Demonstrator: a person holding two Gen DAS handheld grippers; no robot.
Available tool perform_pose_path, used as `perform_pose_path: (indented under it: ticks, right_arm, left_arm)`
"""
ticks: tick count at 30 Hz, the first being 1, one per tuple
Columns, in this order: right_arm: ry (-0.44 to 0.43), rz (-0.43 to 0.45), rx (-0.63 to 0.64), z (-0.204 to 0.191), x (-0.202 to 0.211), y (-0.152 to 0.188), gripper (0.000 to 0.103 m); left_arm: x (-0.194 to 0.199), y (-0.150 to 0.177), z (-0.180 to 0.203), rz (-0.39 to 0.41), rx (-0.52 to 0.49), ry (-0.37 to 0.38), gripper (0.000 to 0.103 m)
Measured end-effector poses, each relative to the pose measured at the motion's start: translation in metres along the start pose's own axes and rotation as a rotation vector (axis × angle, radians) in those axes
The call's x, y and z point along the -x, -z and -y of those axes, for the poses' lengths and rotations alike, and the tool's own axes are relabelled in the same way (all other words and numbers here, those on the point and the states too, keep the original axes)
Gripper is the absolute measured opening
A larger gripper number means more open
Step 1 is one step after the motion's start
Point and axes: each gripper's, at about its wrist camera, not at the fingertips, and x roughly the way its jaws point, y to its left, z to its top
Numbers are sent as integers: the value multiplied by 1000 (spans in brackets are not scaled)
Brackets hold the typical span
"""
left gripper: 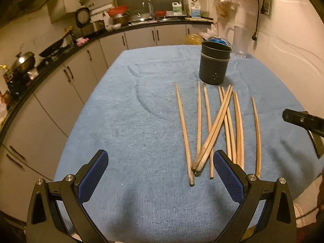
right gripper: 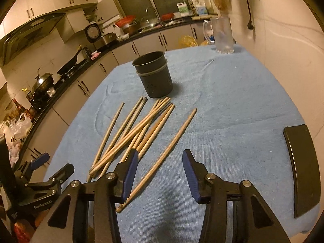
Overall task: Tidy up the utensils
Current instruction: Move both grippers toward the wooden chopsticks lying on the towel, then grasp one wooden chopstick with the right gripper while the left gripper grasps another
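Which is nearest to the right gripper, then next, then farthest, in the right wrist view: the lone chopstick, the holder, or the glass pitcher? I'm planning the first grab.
From the right gripper:
1. Lone chopstick: lies between the open jaws, on the blue cloth.
2. Holder: upright, farther back and to the left, beyond the chopsticks' far tips.
3. Glass pitcher: at the table's far edge, to the right.

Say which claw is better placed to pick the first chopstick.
Right claw, probably: the lone outer chopstick lies between its open pads, apart from the pile. The left claw frames bare towel beside crossed sticks.
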Motion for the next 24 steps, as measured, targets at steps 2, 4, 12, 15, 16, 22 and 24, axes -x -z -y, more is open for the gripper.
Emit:
perform_pose_path:
  ticks: [2, 4, 12, 15, 16, 22, 24]
  right_arm:
    - [7, -35, -12, 2, -7, -8, 47]
    - [0, -80, -61, 9, -18, -18, 41]
    - [83, -237, -142, 29, -78, -49, 32]
    - [104, -258, -140, 30, -92, -56, 32]
    - [116, -262, -136, 30, -96, -57, 31]
    - [149, -301, -85, 21, -114, -60, 18]
    - [154, -309, -55, 17, -117, -60, 12]
  left_arm:
    - [-4, -6, -2, -24, 7, 61, 103]
    - [-10, -16, -4, -47, 8, 95, 103]
    - [-32, -50, -8, -101, -28, 83, 97]
    - [-47, -61, -14, -136, -18, 91, 84]
    - [-51, -65, -16, -151, -11, 96, 83]
    - [-84, -91, -24, -223, 21, 135, 82]
    - [-98, -100, -22, -252, 29, 147, 81]
